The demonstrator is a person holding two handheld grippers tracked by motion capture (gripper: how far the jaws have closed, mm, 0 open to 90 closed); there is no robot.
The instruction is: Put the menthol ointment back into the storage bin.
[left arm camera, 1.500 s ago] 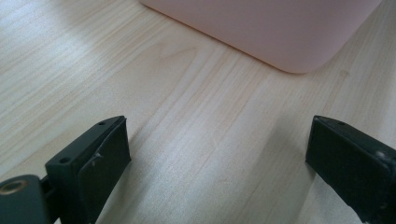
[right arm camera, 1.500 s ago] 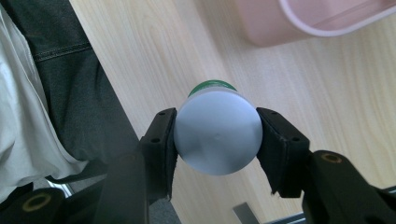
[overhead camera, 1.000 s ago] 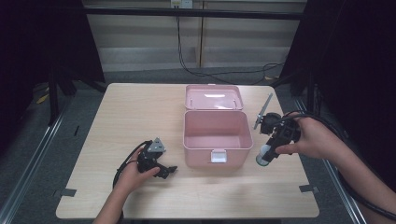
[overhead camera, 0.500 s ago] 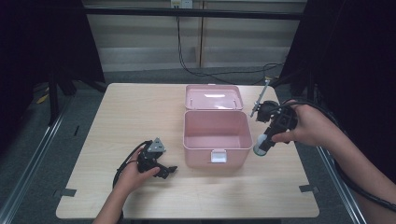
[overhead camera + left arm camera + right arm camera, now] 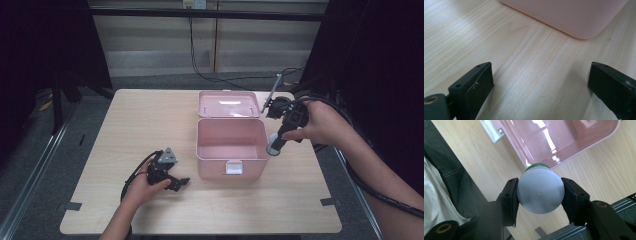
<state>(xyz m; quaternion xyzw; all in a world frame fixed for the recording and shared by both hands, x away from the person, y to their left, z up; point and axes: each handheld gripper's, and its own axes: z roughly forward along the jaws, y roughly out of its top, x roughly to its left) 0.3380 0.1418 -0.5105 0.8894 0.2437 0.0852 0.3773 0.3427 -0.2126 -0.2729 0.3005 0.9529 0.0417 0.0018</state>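
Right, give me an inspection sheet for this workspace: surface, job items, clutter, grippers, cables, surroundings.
Surface: light wood table, bare apart from the job's things.
Job's things: pink box open and empty, lid lying back behind it; white bottle held above the box's right rim.
Clutter: nothing seen.
Grippers: right gripper shut on the bottle; left gripper open, resting low on the table left of the box.
Cables: black cable loops from the left gripper; another cable trails along the right forearm.
Surroundings: dark curtains, grey floor, metal rails.
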